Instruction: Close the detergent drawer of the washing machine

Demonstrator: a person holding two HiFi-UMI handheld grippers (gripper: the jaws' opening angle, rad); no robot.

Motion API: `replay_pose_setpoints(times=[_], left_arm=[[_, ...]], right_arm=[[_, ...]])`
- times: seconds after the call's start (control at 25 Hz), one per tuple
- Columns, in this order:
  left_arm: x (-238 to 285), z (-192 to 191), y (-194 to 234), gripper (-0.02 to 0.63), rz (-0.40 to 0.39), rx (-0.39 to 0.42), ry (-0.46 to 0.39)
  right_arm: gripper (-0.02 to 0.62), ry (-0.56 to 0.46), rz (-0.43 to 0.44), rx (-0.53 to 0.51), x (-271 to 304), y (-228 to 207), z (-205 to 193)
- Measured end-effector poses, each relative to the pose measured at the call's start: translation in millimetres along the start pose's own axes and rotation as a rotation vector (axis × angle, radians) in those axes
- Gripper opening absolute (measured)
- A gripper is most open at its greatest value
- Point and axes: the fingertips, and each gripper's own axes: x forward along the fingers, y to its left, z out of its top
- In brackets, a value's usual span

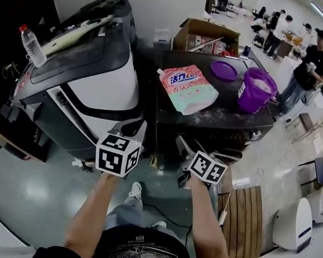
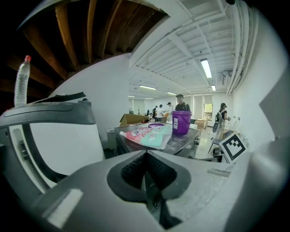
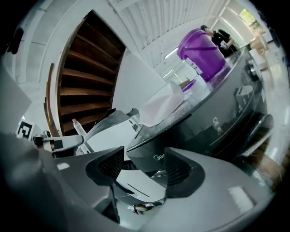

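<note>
A wide hall with a glossy floor lies around the dark washing machine point(image 1: 215, 122). Its detergent drawer point(image 3: 152, 158), at the upper front corner, is framed by the spread fingers of the right gripper point(image 3: 142, 172), and contact cannot be told. The left gripper point(image 2: 146, 167) has its fingers pressed together, empty. The approach step is judged to be in hand. A straight inward push is needed next.

Black T-shirt point(image 1: 142, 252), jeans point(image 1: 125, 212), white sneakers point(image 1: 135, 190) — grey tongs point(image 1: 130, 127) (checkered marker cubes point(image 1: 118, 154) on each).
</note>
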Motion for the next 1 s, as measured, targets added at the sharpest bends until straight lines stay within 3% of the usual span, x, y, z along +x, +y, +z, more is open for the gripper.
replay_pose_setpoints(times=[0.56,1.0], left_arm=[[-85,-1,45,0.000,0.126,-0.061,-0.021],[-168,-3,122,0.000,0.193,-0.077,-0.049]], right_arm=[[0.204,0.083,0.062,-0.312,-7,98,13],[0.101,0.093,0.133,-0.552,13,227,-2]])
